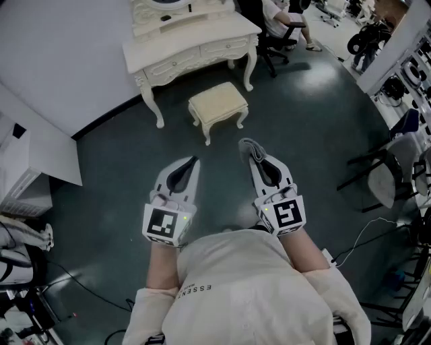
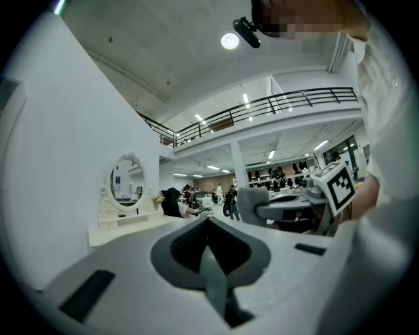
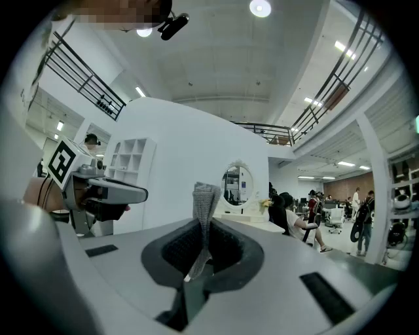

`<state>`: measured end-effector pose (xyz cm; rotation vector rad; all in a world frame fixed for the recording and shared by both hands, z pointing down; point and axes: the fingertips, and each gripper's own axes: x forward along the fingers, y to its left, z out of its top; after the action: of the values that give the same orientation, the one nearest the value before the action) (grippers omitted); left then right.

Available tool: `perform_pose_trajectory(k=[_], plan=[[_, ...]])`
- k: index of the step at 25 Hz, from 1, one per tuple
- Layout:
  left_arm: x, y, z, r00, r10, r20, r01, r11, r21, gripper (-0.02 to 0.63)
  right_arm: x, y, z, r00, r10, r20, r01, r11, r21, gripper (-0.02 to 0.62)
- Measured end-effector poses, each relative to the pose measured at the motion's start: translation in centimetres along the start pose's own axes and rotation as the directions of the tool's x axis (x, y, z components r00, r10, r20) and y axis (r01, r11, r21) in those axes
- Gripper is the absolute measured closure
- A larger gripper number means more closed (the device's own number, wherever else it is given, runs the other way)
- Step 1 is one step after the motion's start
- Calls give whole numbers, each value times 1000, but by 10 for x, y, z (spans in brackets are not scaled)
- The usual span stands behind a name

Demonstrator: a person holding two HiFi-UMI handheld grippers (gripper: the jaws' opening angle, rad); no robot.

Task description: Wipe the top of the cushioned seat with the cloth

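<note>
A cream cushioned stool (image 1: 217, 103) stands on the dark floor before a white dressing table (image 1: 192, 40), well ahead of both grippers. My right gripper (image 1: 256, 156) is shut on a grey cloth (image 1: 250, 147), whose folded end pokes out past the tips; in the right gripper view the cloth (image 3: 205, 203) stands up between the closed jaws. My left gripper (image 1: 194, 162) is shut with nothing in it, level with the right one. Both are held in the air near my chest. The left gripper (image 2: 208, 222) shows closed jaws, with the right gripper (image 2: 288, 208) beside it.
A white shelf unit (image 1: 23, 168) stands at the left by the wall. Chairs (image 1: 397, 162) and cables (image 1: 363, 236) crowd the right side. A seated person (image 1: 286, 20) is behind the dressing table. An oval mirror (image 3: 236, 185) tops the table.
</note>
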<state>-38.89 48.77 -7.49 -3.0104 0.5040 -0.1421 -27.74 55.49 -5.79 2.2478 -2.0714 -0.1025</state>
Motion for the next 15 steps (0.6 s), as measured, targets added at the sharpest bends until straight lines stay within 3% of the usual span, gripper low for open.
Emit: perform_pose_trajectory(k=[6,15], plan=[[1,11,-5,1000,-18,20,17,999,51,604,7,4,-2,1000,0,-7,0,1000,-3,568],[12,15,-2,1000,-2,14,2,1000,-12,604,18,-7,-6,999,-11,-31,12,1000,17,568]])
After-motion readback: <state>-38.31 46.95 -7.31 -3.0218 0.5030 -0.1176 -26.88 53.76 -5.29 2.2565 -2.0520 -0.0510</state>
